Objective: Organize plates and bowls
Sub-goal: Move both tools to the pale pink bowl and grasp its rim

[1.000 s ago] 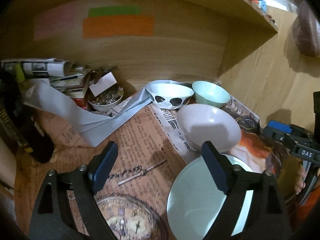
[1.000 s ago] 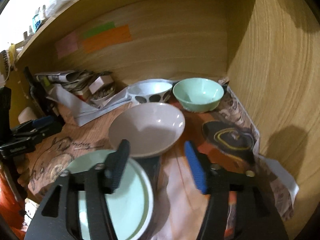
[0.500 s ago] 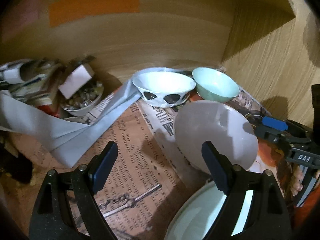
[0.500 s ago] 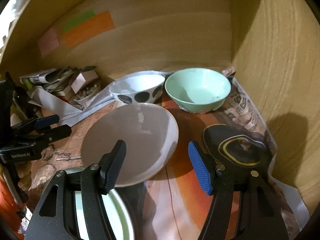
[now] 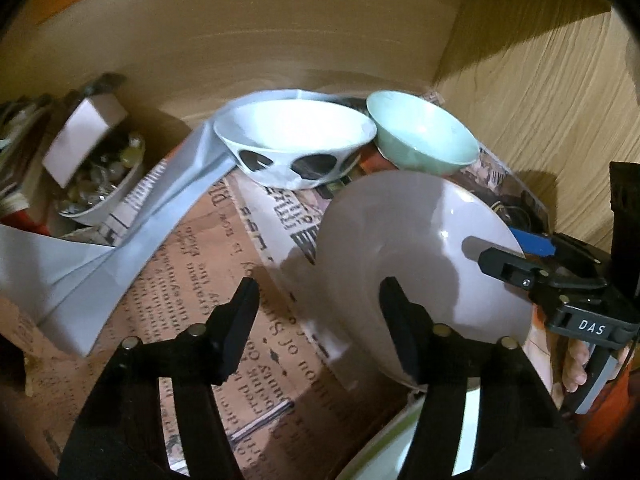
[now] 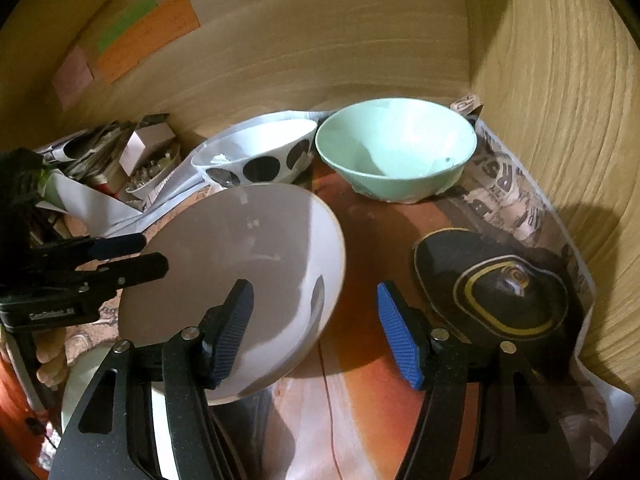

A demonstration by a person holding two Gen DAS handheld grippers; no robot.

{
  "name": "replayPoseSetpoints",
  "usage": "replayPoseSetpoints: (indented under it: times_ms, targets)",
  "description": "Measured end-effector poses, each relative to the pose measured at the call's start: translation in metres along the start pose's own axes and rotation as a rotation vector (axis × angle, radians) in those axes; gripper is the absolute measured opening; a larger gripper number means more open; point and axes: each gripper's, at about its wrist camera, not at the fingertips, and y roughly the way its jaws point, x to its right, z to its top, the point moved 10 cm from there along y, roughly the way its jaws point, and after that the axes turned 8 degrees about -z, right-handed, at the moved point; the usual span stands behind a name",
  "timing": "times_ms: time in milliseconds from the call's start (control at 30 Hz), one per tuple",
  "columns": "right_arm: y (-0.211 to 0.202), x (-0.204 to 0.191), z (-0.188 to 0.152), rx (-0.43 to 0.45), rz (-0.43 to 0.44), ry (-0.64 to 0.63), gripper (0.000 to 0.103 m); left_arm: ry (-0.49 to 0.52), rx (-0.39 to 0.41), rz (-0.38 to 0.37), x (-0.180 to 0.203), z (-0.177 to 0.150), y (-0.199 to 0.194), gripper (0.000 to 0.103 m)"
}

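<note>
A shallow grey-white bowl [image 5: 420, 248] [image 6: 240, 260] lies on the newspaper, its near edge over a pale green plate [image 5: 392, 444] [image 6: 76, 384]. My left gripper [image 5: 320, 312] [image 6: 154, 254] straddles the bowl's left rim, one finger inside and one outside. Its jaws are closing and the pads stand clear of the rim. My right gripper [image 6: 316, 320] [image 5: 504, 248] straddles the right rim the same way, also closing without touching. Behind stand a white bowl with black spots [image 5: 296, 148] [image 6: 256, 156] and a mint bowl [image 5: 420, 140] [image 6: 396, 148].
The wooden back wall carries coloured paper notes [image 6: 144, 36], and a wooden side wall [image 6: 560, 120] closes the right. At the left are a small dish of trinkets [image 5: 100, 184], grey paper strips [image 5: 120, 248] and piled papers. A person's fingers [image 5: 576, 364] hold the right gripper.
Both grippers have come forward and down onto the grey-white bowl, and both pairs of jaws have narrowed. The left gripper's right finger now sits over the bowl's inside.
</note>
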Motion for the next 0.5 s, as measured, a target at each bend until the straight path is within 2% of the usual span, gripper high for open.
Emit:
replayPoseSetpoints:
  times_ms: [67,167,233,300,367,400,500]
  targets:
    - [0.003,0.000,-0.002,-0.015,0.010,0.002,0.049,0.007,-0.020,-0.008,0.002,-0.001,0.007,0.054]
    - [0.007,0.001,-0.002,-0.026,0.015,0.005,0.049,0.008,-0.054,-0.032,0.005,-0.003,0.015,0.041]
    - [0.009,0.001,-0.003,-0.033,0.025,0.011,0.043,0.007,-0.062,-0.037,0.005,-0.004,0.019,0.036]
    - [0.011,-0.001,-0.005,-0.046,0.042,0.013,0.033,0.007,-0.067,-0.060,0.007,-0.004,0.021,0.032]
    - [0.013,-0.002,-0.007,-0.054,0.051,0.013,0.031,0.015,-0.070,-0.076,0.011,-0.003,0.024,0.025]
    - [0.013,-0.004,-0.007,-0.052,0.054,0.013,0.027,0.020,-0.072,-0.082,0.014,-0.003,0.024,0.024]
    - [0.013,-0.007,-0.007,-0.052,0.047,0.006,0.025,0.049,-0.071,-0.047,0.017,-0.002,0.026,0.024]
